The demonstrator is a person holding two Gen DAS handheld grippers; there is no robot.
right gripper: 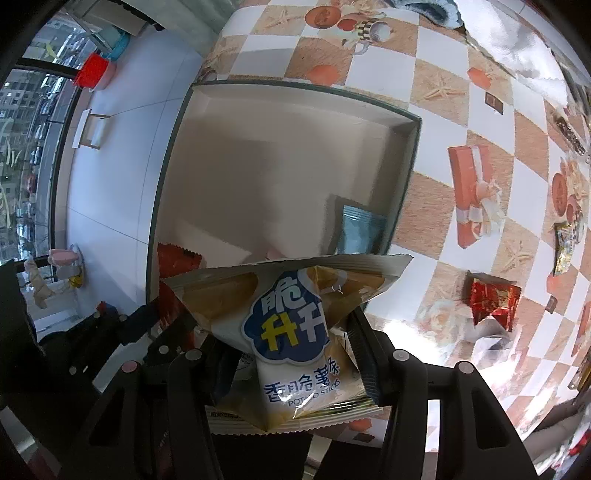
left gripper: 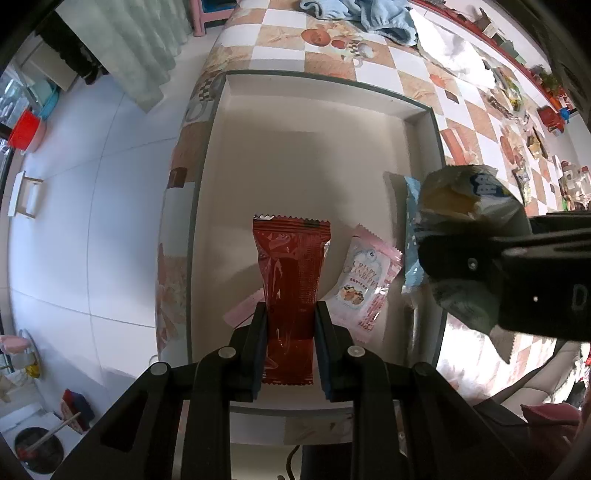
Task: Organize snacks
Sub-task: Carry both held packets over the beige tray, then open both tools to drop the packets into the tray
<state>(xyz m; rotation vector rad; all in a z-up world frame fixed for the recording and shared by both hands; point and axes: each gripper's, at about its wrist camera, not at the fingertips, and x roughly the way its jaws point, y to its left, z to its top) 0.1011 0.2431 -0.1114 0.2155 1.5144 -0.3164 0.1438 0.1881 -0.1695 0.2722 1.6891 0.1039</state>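
A shallow white box with a dark green rim lies on the checkered table; it also shows in the right wrist view. My left gripper is shut on a red snack packet and holds it over the box's near part. My right gripper is shut on a white and blue potato sticks bag; in the left wrist view this bag hangs at the box's right rim. A pink cranberry packet and a light blue packet lie inside the box.
Loose snacks lie on the table to the right: a red foil packet, a gold one. A blue cloth and a silver foil bag lie at the far end. The table's left edge drops to a white tiled floor.
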